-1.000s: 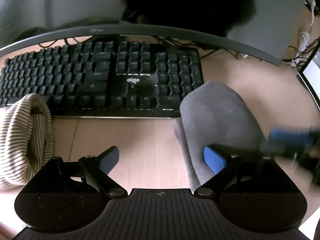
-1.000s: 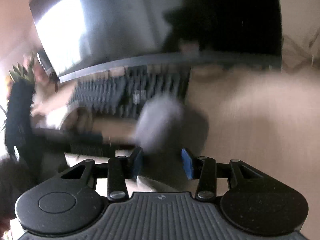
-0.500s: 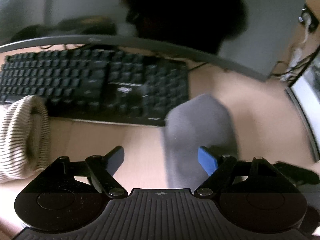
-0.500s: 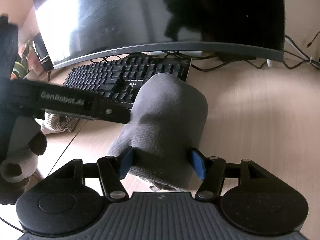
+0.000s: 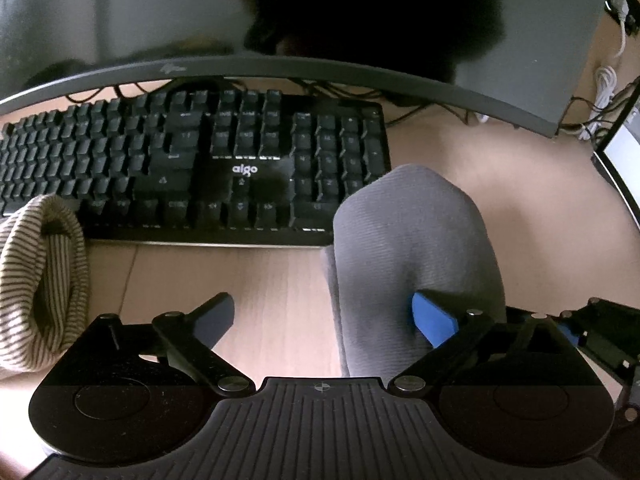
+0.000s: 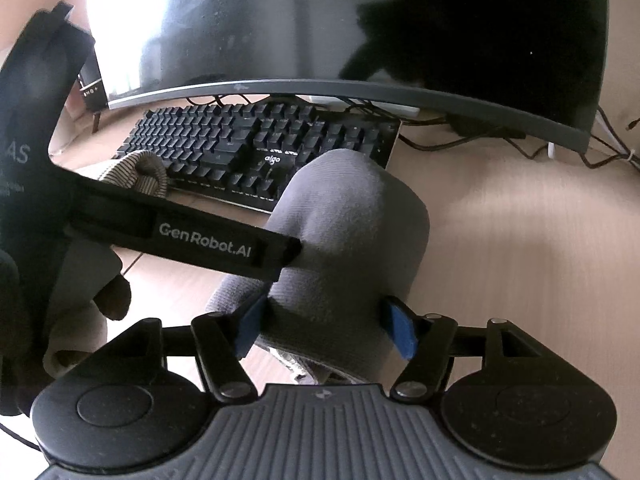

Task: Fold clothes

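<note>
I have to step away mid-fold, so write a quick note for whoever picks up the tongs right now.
Left tongs: open, just opened wider; one finger touches the grey garment, nothing gripped.
Right tongs: closed on the grey garment's near end, jaws just loosening, cloth between them.
The grey garment stands bunched on the desk by the keyboard; a striped garment lies left of it.
Done: no neat fold visible.
Left: fold both.
</note>
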A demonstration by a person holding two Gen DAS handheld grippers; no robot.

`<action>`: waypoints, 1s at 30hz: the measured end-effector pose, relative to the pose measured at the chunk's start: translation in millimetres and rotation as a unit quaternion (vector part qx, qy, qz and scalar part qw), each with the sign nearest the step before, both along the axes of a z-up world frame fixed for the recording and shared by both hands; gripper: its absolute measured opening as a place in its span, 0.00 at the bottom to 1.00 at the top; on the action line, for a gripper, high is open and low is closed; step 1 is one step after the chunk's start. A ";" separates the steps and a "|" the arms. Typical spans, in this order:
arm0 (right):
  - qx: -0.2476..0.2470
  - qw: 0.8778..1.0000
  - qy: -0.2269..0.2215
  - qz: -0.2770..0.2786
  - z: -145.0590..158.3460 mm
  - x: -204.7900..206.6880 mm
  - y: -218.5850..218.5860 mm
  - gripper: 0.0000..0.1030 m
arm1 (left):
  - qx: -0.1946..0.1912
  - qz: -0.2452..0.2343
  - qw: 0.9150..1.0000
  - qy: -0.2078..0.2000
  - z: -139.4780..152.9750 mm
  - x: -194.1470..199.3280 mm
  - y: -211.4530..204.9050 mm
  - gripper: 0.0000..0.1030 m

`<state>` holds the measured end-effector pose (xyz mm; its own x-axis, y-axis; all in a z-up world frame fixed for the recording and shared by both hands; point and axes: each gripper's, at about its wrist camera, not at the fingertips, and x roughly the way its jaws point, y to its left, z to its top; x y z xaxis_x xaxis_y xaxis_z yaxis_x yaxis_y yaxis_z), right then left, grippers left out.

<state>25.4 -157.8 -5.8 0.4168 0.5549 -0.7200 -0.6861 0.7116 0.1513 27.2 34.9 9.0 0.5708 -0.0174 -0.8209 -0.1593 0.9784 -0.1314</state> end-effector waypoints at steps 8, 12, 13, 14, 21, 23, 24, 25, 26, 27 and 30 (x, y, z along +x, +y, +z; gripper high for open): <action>0.058 0.997 0.030 -0.032 23.9 23.7 -53.6 0.59 | -0.008 -0.002 1.000 -0.002 0.0 0.2 0.6 0.97; 0.076 0.996 0.025 -0.045 33.2 43.8 -52.9 0.42 | -0.011 -0.003 1.000 -0.002 0.1 0.1 1.5 0.97; 0.080 0.996 0.025 -0.044 34.3 48.3 -48.7 0.41 | -0.011 -0.003 1.000 -0.002 0.1 -0.1 1.4 0.97; 0.085 0.995 0.025 -0.043 35.5 52.8 -44.5 0.41 | -0.011 -0.003 1.000 -0.002 0.2 -0.3 1.4 0.97; 0.082 0.995 0.058 -0.016 20.5 79.9 1.6 0.41 | -0.013 -0.005 1.000 -0.001 0.0 -0.1 1.7 0.98; 0.043 0.996 0.079 -0.026 -4.3 84.7 14.0 0.41 | -0.013 -0.004 1.000 0.000 -0.9 0.7 2.2 0.98; 0.041 0.997 0.068 -0.023 -11.2 83.5 16.5 0.41 | -0.014 -0.002 1.000 0.001 -1.5 1.3 3.0 0.98; 0.041 0.997 0.063 -0.022 -11.5 83.0 17.0 0.41 | -0.016 -0.001 1.000 0.001 -1.9 1.9 4.1 0.98; 0.043 0.996 0.069 -0.026 -8.3 84.3 15.9 0.41 | -0.019 -0.001 1.000 0.003 -2.1 2.2 5.5 0.98; 0.048 0.996 0.070 -0.029 -3.6 84.5 13.3 0.41 | -0.023 -0.003 1.000 0.003 -1.9 2.0 7.0 0.98; 0.046 0.997 0.047 -0.048 11.9 75.3 4.2 0.43 | -0.035 -0.008 0.999 0.002 -0.9 1.0 11.8 0.98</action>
